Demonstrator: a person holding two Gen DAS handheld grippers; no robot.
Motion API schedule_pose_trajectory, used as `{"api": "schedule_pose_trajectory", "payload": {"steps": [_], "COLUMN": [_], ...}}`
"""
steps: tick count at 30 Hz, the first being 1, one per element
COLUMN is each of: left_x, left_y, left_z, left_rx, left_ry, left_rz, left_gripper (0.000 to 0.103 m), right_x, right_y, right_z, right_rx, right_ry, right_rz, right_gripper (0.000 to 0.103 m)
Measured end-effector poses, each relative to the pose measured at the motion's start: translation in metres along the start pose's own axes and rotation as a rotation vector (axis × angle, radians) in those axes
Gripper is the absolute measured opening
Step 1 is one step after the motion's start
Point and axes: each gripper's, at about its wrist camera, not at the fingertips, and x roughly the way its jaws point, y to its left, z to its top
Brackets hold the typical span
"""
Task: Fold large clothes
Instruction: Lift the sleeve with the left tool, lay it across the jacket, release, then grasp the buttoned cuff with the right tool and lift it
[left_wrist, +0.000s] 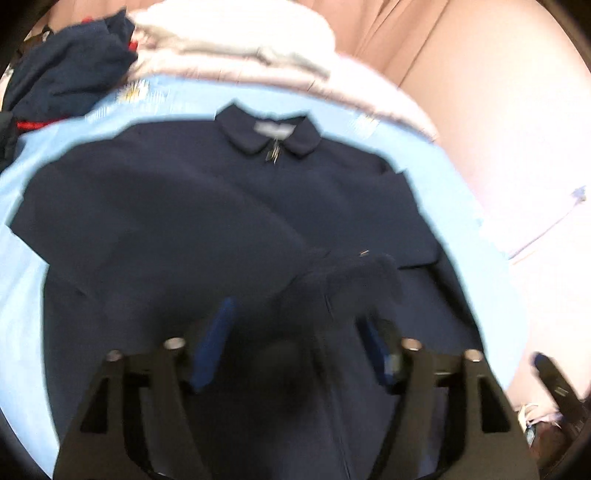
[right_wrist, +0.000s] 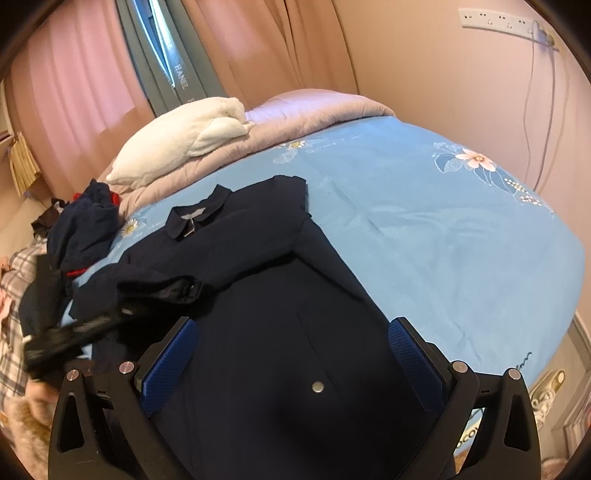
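A navy zip jacket (left_wrist: 207, 206) (right_wrist: 266, 295) lies face up on the light blue bedsheet (right_wrist: 424, 240), collar (left_wrist: 269, 134) toward the far end. One sleeve is folded across the chest, and its cuff (left_wrist: 351, 273) rests just beyond my left gripper (left_wrist: 295, 314). That gripper is open over the jacket's middle, with its blue pads (left_wrist: 212, 343) apart and not pressing the cloth. In the right wrist view the left gripper (right_wrist: 74, 332) is a dark blur at the left. My right gripper (right_wrist: 295, 325) is open above the jacket's lower front, near a metal snap (right_wrist: 317, 386).
A white towel (right_wrist: 184, 140) rests on a lilac quilt (right_wrist: 295, 122) at the head of the bed. A heap of dark and red clothes (right_wrist: 85, 229) sits to the jacket's left. Pink curtains and a wall with a power strip (right_wrist: 502, 20) surround the bed.
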Motion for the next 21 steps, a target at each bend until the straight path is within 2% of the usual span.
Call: {"api": "schedule_pose_trajectory", "payload": {"steps": [2, 6, 8, 14, 18, 21], "left_x": [-0.027, -0.065, -0.083, -0.113, -0.126, -0.131], "left_y": [0.006, 0.033, 0.054, 0.108, 0.140, 0.160], "left_z": [0.001, -0.001, -0.008, -0.039, -0.059, -0.072], "left_rx": [0.006, -0.042, -0.088, -0.213, -0.310, -0.373], "left_ry": [-0.054, -0.126, -0.156, -0.174, -0.169, -0.162], "left_rz": [0.003, 0.073, 0.138, 0.291, 0.336, 0.379], "left_gripper": [0.086, 0.088, 0.088, 0.088, 0.088, 0.088], "right_x": [0.004, 0.016, 0.023, 0.065, 0.096, 0.123], "right_y": [0.003, 0.010, 0.014, 0.041, 0.064, 0.084], "right_z": [0.001, 0.005, 0.006, 0.008, 0.004, -0.002], "right_rx": [-0.007, -0.027, -0.027, -0.038, -0.048, -0.061], "right_ry": [0.009, 0.036, 0.057, 0.166, 0.232, 0.301], "right_rz": [0.007, 0.035, 0.064, 0.165, 0.218, 0.242], "right_gripper": [0.102, 0.102, 0.102, 0.102, 0.102, 0.095]}}
